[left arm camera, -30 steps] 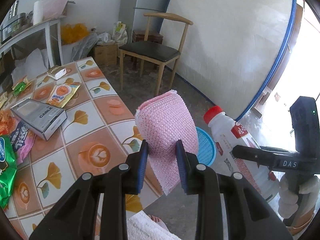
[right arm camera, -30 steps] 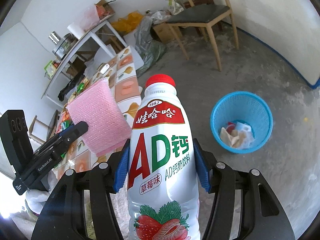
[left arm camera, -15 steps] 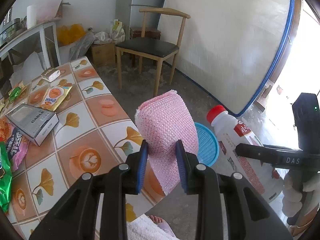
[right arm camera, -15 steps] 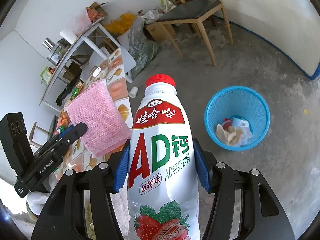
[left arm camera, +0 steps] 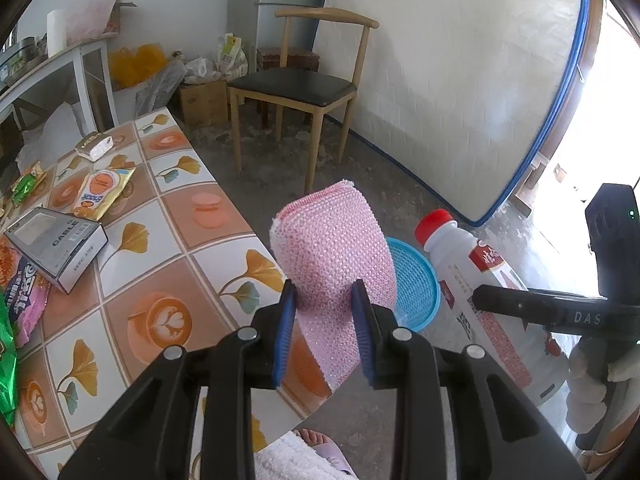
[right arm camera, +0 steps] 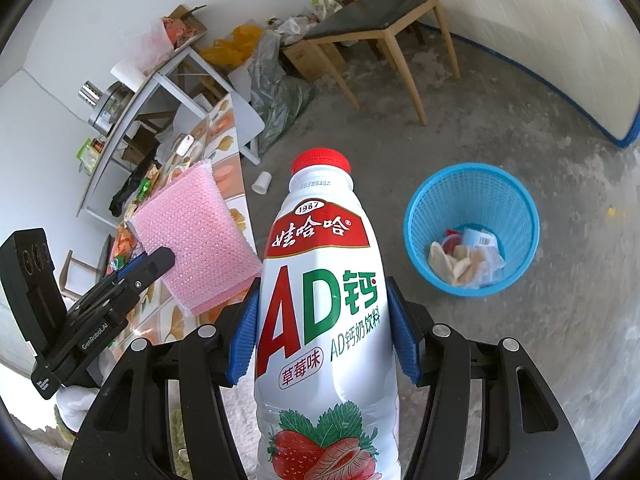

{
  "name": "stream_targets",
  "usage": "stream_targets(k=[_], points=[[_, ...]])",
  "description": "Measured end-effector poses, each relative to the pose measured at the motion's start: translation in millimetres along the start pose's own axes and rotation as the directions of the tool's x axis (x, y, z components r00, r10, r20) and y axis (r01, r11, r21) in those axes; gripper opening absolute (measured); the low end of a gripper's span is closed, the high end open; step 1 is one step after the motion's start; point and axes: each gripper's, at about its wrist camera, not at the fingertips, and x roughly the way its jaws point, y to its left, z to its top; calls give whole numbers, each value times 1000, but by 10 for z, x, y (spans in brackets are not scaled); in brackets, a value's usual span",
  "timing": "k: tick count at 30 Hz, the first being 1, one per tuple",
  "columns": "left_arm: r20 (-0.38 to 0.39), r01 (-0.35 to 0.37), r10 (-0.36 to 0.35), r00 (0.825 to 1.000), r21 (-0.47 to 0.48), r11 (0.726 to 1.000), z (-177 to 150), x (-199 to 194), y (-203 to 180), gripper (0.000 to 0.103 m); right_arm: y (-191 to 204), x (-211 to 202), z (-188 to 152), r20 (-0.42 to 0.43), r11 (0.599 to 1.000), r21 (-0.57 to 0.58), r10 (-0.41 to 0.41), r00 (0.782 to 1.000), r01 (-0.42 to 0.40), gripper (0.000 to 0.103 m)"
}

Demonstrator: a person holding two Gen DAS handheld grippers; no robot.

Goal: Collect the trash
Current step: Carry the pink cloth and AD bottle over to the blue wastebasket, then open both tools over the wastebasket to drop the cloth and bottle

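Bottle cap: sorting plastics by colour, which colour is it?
Red; the bottle cap shows best in the right wrist view.

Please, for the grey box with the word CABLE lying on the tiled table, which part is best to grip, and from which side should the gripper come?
The CABLE box lies flat on the table, one corner propped on a snack packet. Probably grip across its two long side faces, coming from above. Its flat, narrow body fits the jaws, and its right side is free of clutter.

The basket sits on the floor with scraps inside it. Left of the basket is the table, carrying a box and snack packs. Behind the basket stands a chair; a cup lies on the floor between basket and table.
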Motion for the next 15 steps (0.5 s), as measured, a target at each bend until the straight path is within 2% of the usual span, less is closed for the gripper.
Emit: stream_targets(k=[7,12,15], points=[[-40,67,-67,997,-3,998,80,170,-50,27,-246,-39,17,26,996,72,-60,998,58,55],[-95,108,-105,990,25,994,195,452,-168,27,-541,0,-3,19,985,153,-88,996,84,55],[-145,128,-122,982,32,991,263,700,-267,28,-711,68,28,6,977,201,-79,997,76,55]])
